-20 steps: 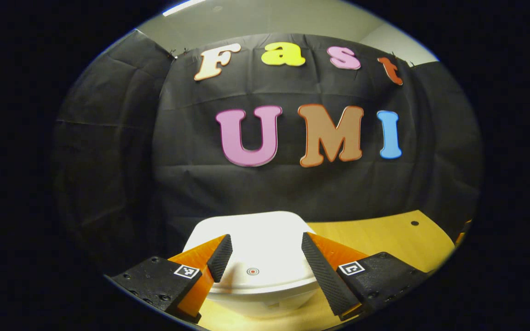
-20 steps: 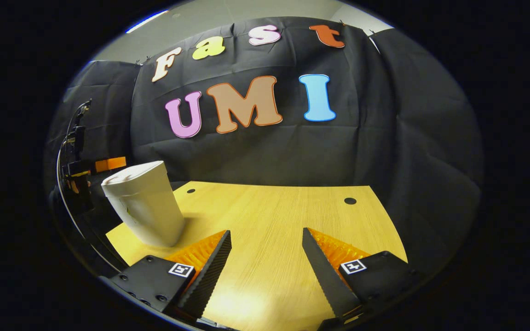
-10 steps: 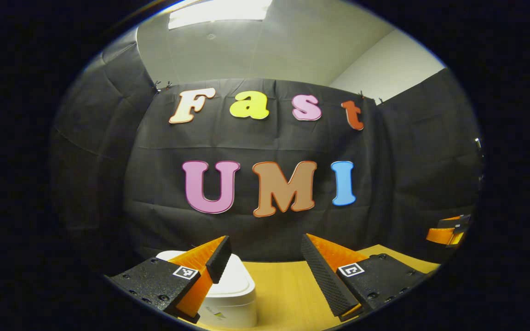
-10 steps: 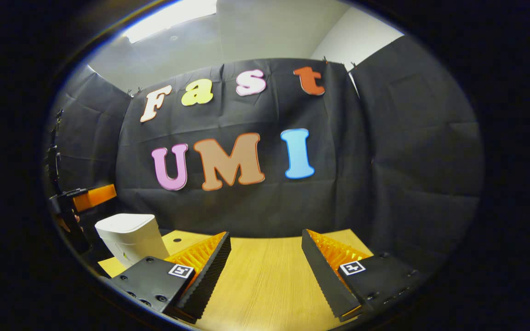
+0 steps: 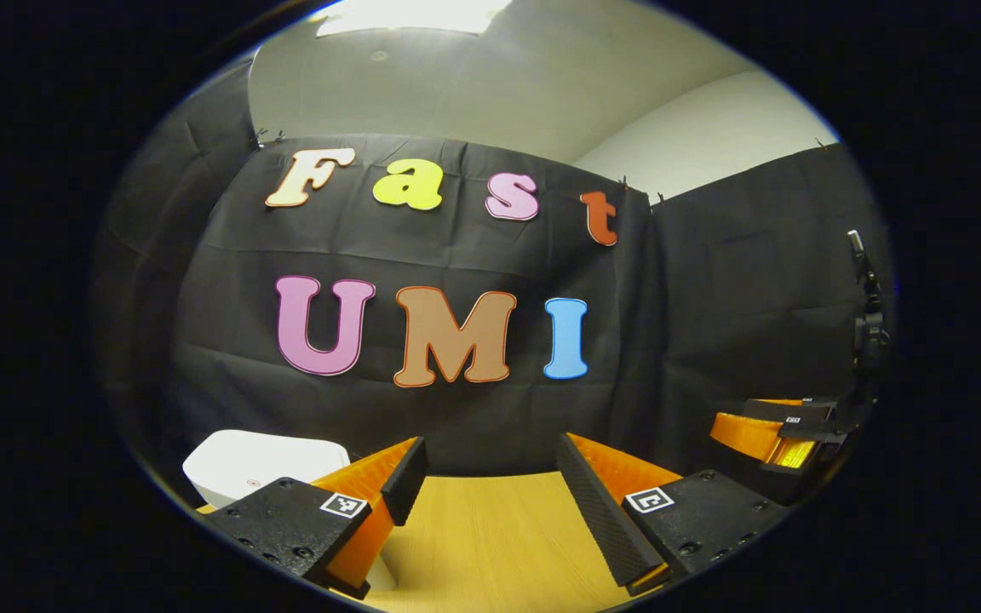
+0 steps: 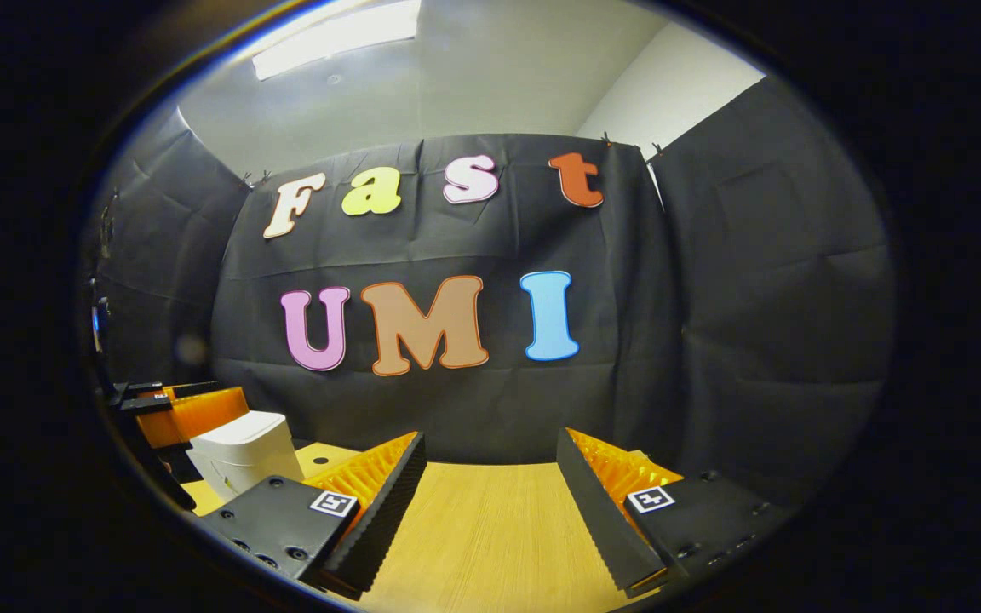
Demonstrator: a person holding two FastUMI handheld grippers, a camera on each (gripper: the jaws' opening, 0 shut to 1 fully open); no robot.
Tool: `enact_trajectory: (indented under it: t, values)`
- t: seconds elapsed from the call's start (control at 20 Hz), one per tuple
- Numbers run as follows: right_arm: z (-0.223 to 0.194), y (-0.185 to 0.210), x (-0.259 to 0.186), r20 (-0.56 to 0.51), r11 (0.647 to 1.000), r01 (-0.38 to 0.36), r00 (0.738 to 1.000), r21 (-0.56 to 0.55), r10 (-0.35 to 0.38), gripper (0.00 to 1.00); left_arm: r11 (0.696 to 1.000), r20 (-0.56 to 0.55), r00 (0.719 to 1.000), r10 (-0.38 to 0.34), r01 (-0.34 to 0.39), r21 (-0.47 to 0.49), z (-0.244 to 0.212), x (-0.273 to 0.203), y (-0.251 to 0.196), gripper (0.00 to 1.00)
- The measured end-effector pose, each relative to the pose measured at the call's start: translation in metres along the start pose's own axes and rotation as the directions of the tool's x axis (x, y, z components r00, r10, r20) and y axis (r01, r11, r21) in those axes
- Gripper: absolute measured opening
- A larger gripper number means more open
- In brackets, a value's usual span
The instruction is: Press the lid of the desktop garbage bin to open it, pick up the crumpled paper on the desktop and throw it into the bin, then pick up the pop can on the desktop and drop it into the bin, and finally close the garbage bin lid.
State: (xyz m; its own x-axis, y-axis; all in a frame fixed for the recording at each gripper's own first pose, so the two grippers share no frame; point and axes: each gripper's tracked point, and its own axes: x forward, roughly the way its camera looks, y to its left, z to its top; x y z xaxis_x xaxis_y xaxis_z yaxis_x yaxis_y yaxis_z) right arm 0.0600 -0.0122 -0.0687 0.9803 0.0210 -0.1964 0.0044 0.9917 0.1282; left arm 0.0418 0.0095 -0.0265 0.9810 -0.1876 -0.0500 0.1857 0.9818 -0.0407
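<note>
The white garbage bin (image 5: 261, 464) stands at the lower left of the left gripper view with its lid down, partly hidden behind that gripper's body. My left gripper (image 5: 490, 489) is open over the wooden desktop (image 5: 490, 553) to the right of the bin, nothing between its fingers. In the right gripper view the bin (image 6: 248, 451) stands at the left on the desktop (image 6: 490, 536), with the left gripper (image 6: 180, 409) just beside it. My right gripper (image 6: 490, 485) is open and holds nothing. The right gripper (image 5: 776, 430) also appears at the far right of the left gripper view.
Black cloth walls close in the desk at the back and on both sides. A dark stand with cables (image 5: 865, 340) rises at the right edge of the left gripper view.
Both grippers have drawn back and tilted upward. The bin has slid from between the left fingers to the lower left. Both stay open.
</note>
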Motion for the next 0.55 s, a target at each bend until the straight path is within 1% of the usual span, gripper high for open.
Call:
enact_trajectory:
  t: [0.05,0.1,0.15,0.2,0.35,0.4,0.45,0.55]
  values:
    - [0.0013,-0.0012,-0.0011,0.005,1.000,0.007,1.000,0.000,-0.007,0.99,1.000,-0.002,1.000,0.000,0.000,0.001,-0.0001,-0.0018,0.0009,0.94]
    - [0.0014,-0.0019,-0.0027,0.007,1.000,0.012,1.000,0.000,-0.012,0.99,1.000,-0.003,1.000,0.000,0.000,0.004,0.0000,-0.0014,0.0015,0.98]
    - [0.0013,-0.0032,-0.0034,0.006,1.000,0.016,1.000,-0.001,-0.016,0.99,1.000,-0.003,1.000,-0.002,0.002,0.004,0.0006,-0.0023,0.0017,0.98]
    - [-0.0006,-0.0032,-0.0043,0.003,1.000,0.019,1.000,-0.001,-0.019,0.99,1.000,-0.008,1.000,-0.007,0.007,0.003,-0.0005,-0.0020,0.0007,0.94]
    - [-0.0037,-0.0040,-0.0068,-0.004,1.000,0.023,1.000,-0.012,-0.023,0.99,1.000,-0.034,0.999,-0.019,0.019,0.006,-0.0080,-0.0051,-0.0023,0.94]
    - [-0.0041,-0.0034,-0.0074,-0.005,1.000,0.023,1.000,-0.020,-0.023,0.99,1.000,-0.039,0.999,-0.025,0.026,0.004,-0.0089,-0.0054,-0.0045,0.99]
    - [-0.0048,-0.0035,-0.0087,-0.005,0.999,0.023,1.000,-0.027,-0.024,0.99,1.000,-0.039,0.999,-0.028,0.028,0.004,-0.0083,-0.0068,-0.0048,0.94]
    - [-0.0032,-0.0008,-0.0111,-0.002,0.999,0.018,1.000,-0.027,-0.018,0.99,1.000,-0.036,0.999,-0.027,0.027,0.009,-0.0060,-0.0078,-0.0032,0.94]
